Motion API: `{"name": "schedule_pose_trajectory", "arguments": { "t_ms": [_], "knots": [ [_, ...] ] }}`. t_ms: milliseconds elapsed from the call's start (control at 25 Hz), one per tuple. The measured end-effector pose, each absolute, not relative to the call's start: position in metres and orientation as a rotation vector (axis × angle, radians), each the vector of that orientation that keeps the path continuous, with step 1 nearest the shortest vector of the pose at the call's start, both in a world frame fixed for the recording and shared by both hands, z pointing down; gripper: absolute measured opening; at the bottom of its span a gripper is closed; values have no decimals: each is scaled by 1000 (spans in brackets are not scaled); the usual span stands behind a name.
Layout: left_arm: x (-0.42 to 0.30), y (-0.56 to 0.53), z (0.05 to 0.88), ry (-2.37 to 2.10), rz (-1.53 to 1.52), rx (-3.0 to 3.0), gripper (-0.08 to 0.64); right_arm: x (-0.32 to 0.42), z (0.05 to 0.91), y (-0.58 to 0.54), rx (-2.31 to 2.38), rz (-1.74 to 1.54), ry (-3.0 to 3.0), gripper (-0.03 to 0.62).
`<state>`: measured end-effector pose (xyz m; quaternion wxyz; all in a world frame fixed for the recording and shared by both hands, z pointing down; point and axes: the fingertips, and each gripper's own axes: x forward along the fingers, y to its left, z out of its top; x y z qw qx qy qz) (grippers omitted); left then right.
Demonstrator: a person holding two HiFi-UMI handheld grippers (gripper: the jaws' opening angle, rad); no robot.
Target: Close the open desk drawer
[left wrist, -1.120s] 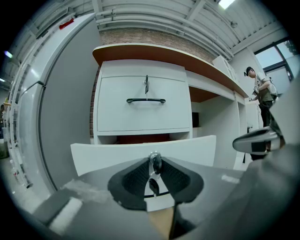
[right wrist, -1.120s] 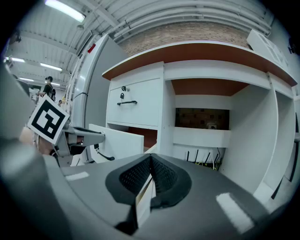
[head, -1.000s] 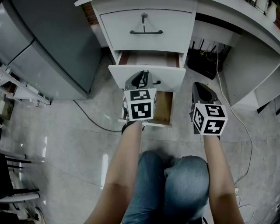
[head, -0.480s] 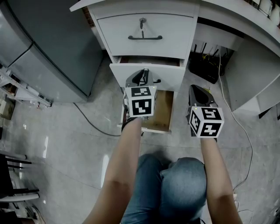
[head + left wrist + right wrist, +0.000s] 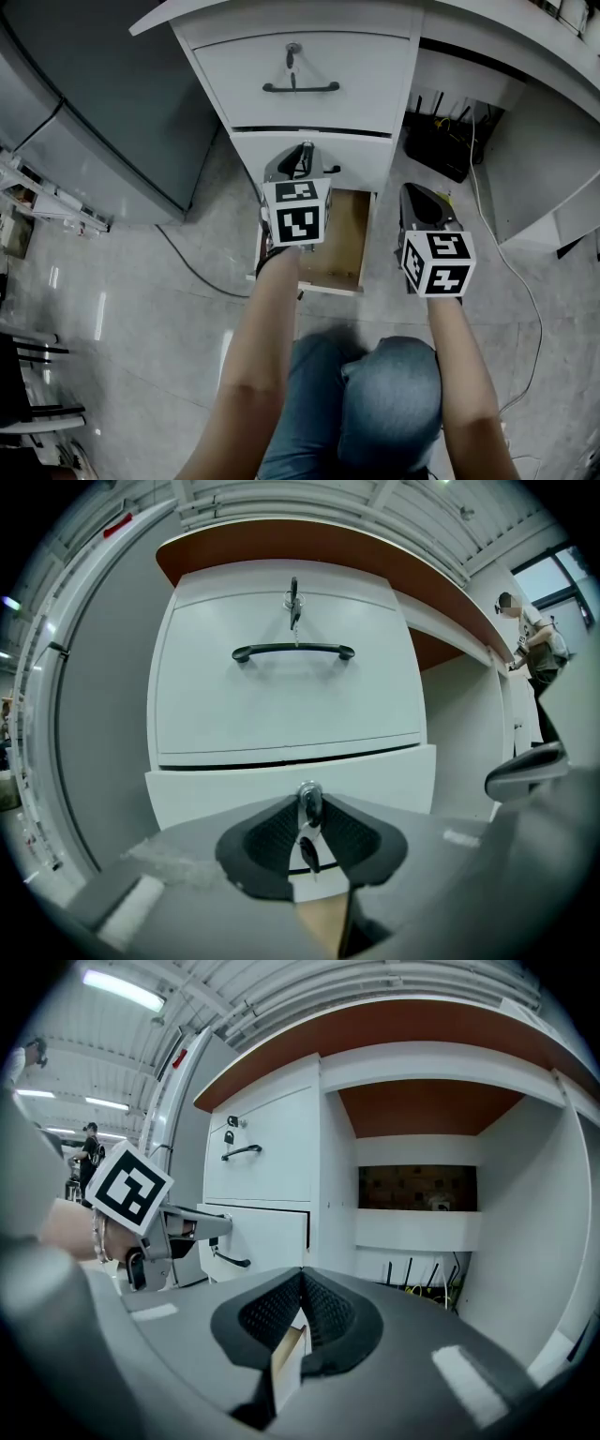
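A white counter [image 5: 506, 33] is seen from above, with a grey cabinet [image 5: 103, 112] left of its drawer unit [image 5: 398, 112] and an open knee space to the unit's right. The unit's top drawer [image 5: 309, 66] is shut, with a dark handle on its face. The middle drawer [image 5: 361, 161], directly under it, is pushed almost fully in; only a thin dark gap is left along its upper edge. The bottom drawer [image 5: 342, 234] is pulled well out of the unit, and its wooden floor is exposed.

The left tongs [image 5: 305, 150] are held level against the middle drawer's front, their tips closed onto the key [image 5: 309, 803] in its lock; a second key is seen dangling below. The right tongs [image 5: 302, 1271] are held in front of the unit's right edge, pressed together with nothing held between them.
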<state>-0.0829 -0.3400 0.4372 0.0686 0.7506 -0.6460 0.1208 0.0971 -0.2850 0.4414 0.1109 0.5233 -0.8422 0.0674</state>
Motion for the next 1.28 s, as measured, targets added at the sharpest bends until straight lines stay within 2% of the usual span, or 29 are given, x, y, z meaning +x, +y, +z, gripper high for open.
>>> {"name": "schedule_pose_trajectory", "arguments": {
  "t_ms": [1280],
  "knots": [
    [-87,-365,435,-2007,314,2278,84,122,449,-287,1545,192,-2446,-2]
  ]
}}
